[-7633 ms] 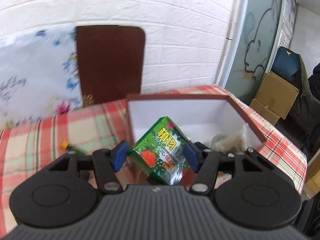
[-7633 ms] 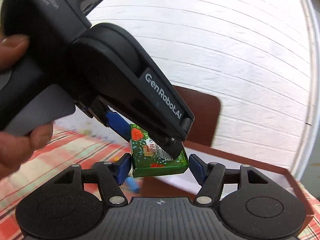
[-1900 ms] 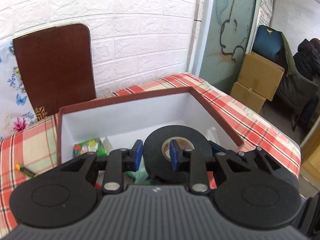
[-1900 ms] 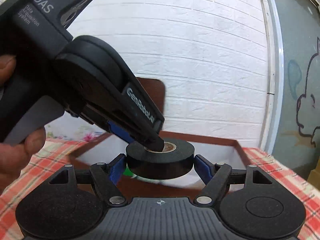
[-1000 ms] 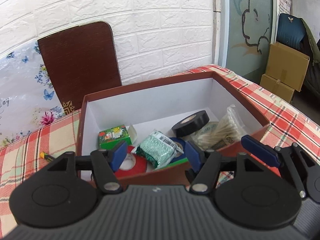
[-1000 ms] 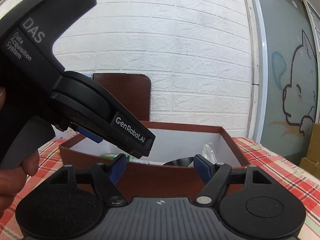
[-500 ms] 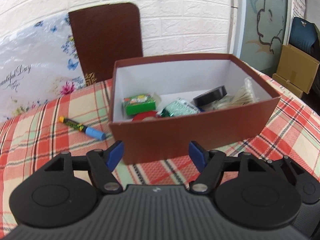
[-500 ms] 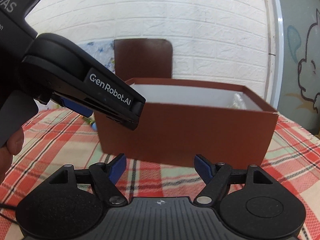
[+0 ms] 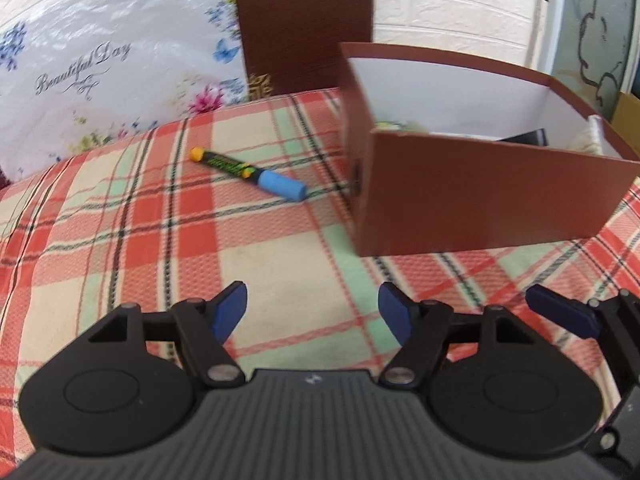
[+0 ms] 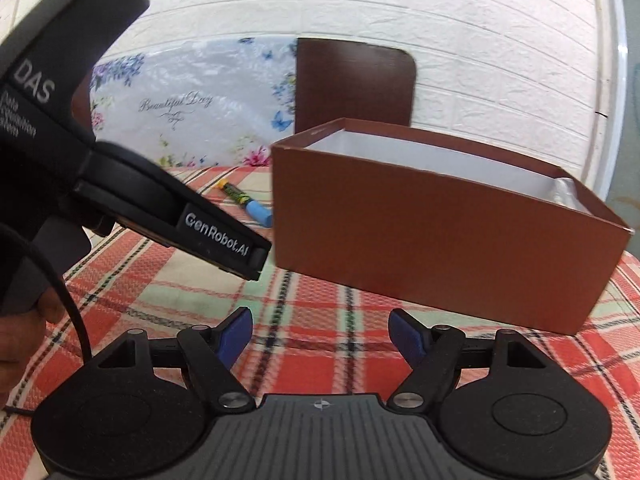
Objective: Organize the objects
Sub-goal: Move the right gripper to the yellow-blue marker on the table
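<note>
A brown cardboard box (image 9: 480,200) with a white inside stands on the plaid cloth; over its rim only a sliver of black tape (image 9: 524,136) and a clear bag (image 9: 592,136) show. Left of it lies a marker (image 9: 248,174) with a blue cap and an orange end. My left gripper (image 9: 312,304) hovers open and empty over the cloth, short of the box's near left corner. My right gripper (image 10: 320,324) is open and empty in front of the box (image 10: 440,240). In the right wrist view the marker (image 10: 248,200) lies beyond the left gripper's body.
A dark brown board (image 9: 304,24) leans on the white brick wall behind the box. A floral plastic sheet (image 9: 100,60) stands at the back left. A person's hand (image 10: 24,320) holds the left gripper, with a black cable (image 10: 68,304) hanging by it.
Both grippers have drawn back and sunk from over the box to the cloth in front of it. The left view has swung left toward the marker. The black tape was let go into the box.
</note>
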`<state>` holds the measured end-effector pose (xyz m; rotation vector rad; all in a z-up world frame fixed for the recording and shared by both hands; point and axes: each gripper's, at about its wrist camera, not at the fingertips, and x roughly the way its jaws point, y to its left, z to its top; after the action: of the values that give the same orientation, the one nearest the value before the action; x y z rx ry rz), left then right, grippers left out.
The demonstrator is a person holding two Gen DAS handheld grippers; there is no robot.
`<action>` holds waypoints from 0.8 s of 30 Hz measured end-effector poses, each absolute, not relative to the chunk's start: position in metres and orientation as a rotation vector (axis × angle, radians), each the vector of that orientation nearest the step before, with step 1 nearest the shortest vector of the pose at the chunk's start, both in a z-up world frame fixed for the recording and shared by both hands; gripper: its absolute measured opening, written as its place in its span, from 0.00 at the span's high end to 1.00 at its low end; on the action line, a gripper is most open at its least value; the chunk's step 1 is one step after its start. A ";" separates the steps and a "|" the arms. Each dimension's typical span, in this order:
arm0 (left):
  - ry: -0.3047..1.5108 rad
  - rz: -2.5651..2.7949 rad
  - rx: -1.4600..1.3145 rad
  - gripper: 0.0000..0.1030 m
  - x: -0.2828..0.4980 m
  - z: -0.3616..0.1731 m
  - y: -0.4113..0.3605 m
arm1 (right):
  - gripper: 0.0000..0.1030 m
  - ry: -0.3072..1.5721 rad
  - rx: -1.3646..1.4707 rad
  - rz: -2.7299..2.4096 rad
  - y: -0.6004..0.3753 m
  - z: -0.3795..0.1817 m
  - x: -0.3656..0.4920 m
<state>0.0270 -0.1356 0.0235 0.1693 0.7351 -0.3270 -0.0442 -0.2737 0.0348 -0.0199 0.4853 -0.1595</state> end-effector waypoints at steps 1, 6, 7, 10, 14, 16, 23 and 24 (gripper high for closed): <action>0.739 -0.315 0.164 0.28 0.029 0.022 -0.130 | 0.29 0.490 -0.026 -0.151 -0.270 0.034 -0.041; 0.760 -0.250 0.134 0.28 0.043 0.013 -0.101 | 0.29 0.506 -0.091 -0.100 -0.246 0.031 -0.023; 0.766 -0.236 0.126 0.28 0.047 0.012 -0.095 | 0.29 0.510 -0.104 -0.091 -0.242 0.030 -0.019; 0.774 -0.192 0.109 0.28 0.055 0.006 -0.076 | 0.29 0.522 -0.135 -0.062 -0.228 0.029 -0.009; 0.761 -0.144 0.086 0.22 0.063 0.003 -0.051 | 0.30 0.527 -0.181 -0.027 -0.211 0.030 0.003; 0.755 -0.125 0.074 0.20 0.067 0.001 -0.040 | 0.30 0.526 -0.205 -0.014 -0.204 0.029 0.010; 0.727 -0.070 0.035 0.08 0.087 -0.005 -0.007 | 0.31 0.519 -0.273 -0.014 -0.187 0.031 0.041; 0.721 -0.065 0.034 0.08 0.090 -0.005 -0.004 | 0.31 0.518 -0.283 -0.014 -0.185 0.031 0.045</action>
<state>0.0896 -0.0035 -0.0055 0.0345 0.7206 -0.0649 0.0447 -0.1853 0.0312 -0.2832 0.5183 -0.0144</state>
